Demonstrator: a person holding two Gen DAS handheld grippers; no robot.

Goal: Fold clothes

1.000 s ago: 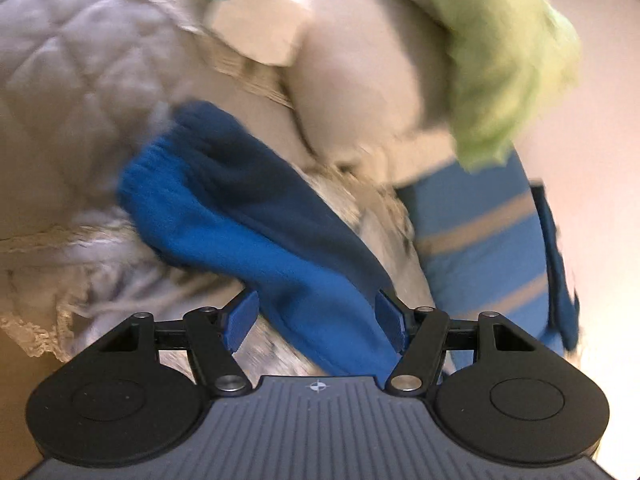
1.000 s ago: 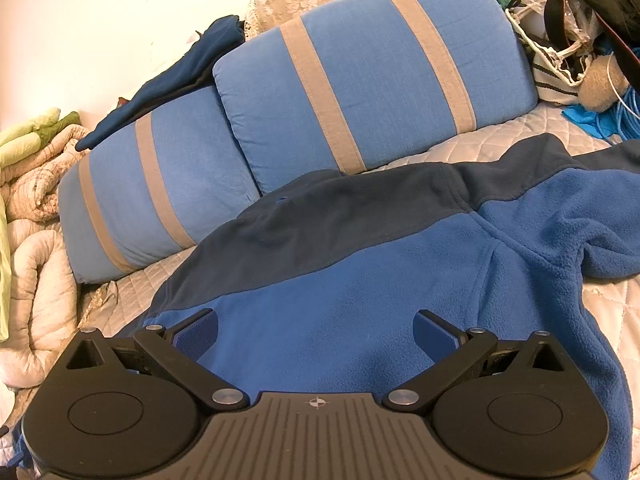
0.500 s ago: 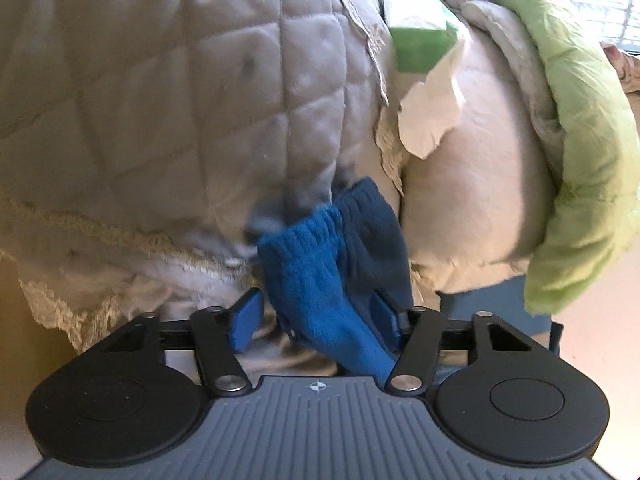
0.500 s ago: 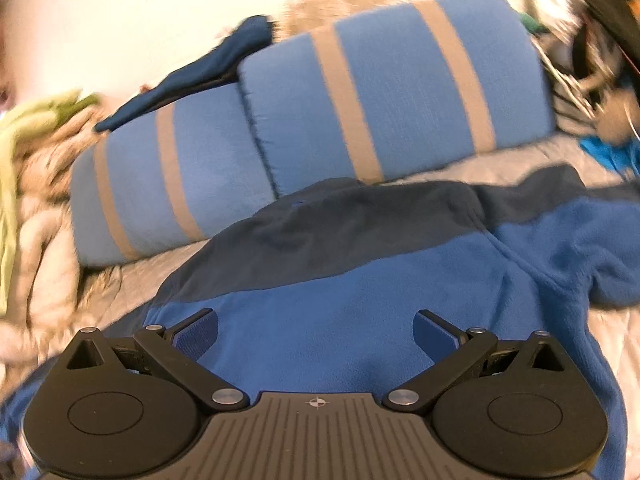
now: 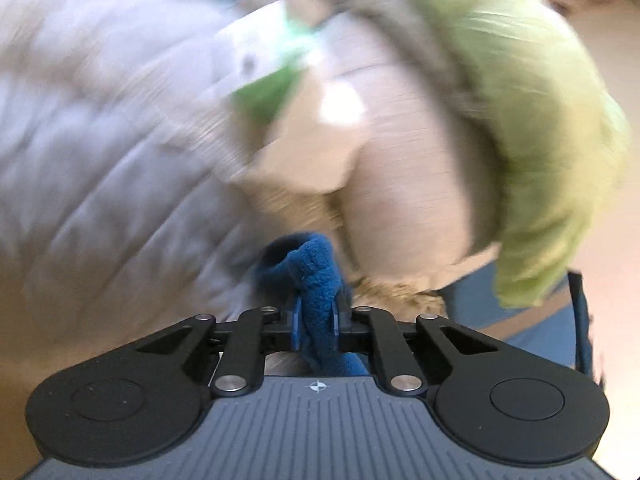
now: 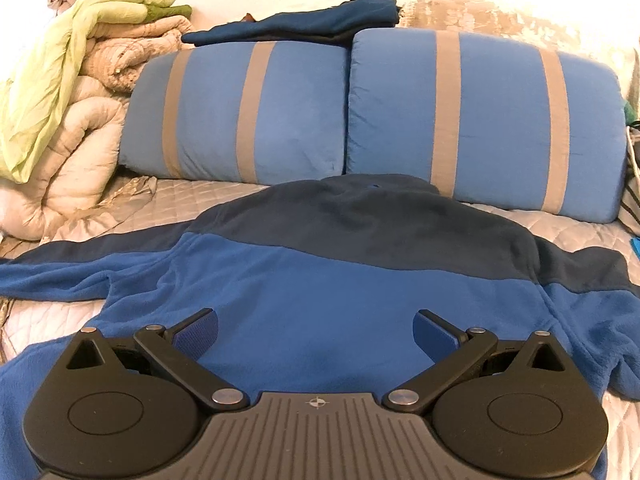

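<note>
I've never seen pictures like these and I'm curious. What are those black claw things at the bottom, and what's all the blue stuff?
Those are two grabbing tools that a person holds, one in each hand. Each has a small camera looking along its two fingers, so you get one picture per tool. The left gripper has just been closing and now pinches the cuff of a blue fleece sleeve; that picture is blurry. The right gripper is open, above a two-tone blue fleece jacket spread on a quilted bedcover. Behind lie two blue pillows with tan stripes, and left of them, beige quilts with a light green sheet.
</note>
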